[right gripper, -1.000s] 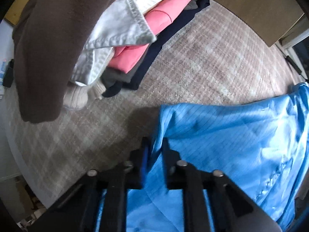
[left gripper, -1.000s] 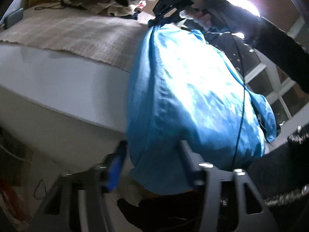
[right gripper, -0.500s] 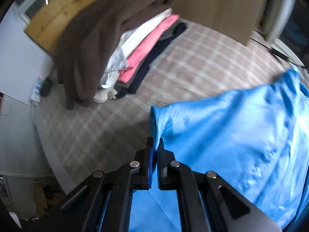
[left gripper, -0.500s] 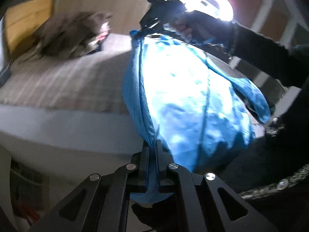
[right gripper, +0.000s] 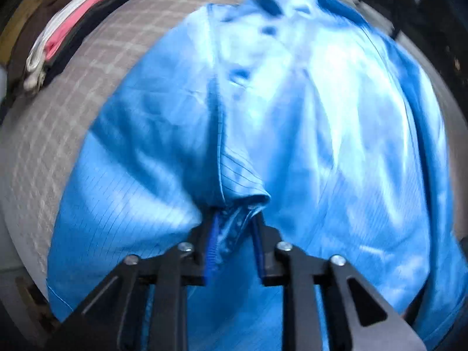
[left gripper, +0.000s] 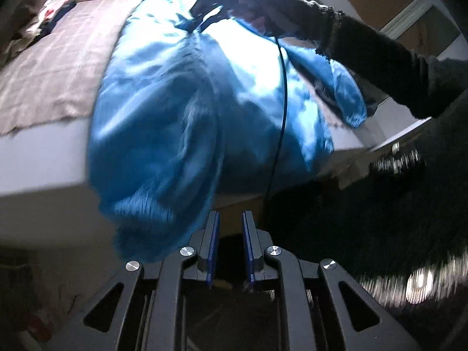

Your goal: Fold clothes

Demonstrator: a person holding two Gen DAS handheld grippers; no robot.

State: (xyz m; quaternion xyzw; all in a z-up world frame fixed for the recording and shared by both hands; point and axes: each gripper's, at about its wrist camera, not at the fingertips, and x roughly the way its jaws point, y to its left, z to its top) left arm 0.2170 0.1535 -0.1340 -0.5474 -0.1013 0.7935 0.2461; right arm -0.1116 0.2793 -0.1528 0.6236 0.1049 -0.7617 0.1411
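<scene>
A shiny blue garment [left gripper: 181, 102] lies spread on the bed, its lower end hanging over the front edge. My left gripper [left gripper: 229, 219] is open and empty, just off the hanging hem. In the right wrist view the same garment [right gripper: 292, 117] fills the frame. My right gripper [right gripper: 235, 219] has its jaws parted with a bunched fold of the blue cloth loose between them. In the left wrist view the right gripper [left gripper: 210, 14] sits over the far part of the garment, held by a dark-sleeved arm.
The bed has a beige plaid cover [left gripper: 58, 67] and a white mattress side [left gripper: 38, 158]. A pile of other clothes [right gripper: 67, 38], pink, white and dark, lies at the far left of the bed [left gripper: 44, 14]. The person's dark clothing [left gripper: 365, 219] is at right.
The garment was held up by both grippers; now it lies on the bed. Both grippers have opened, and the left has let go of the hem.
</scene>
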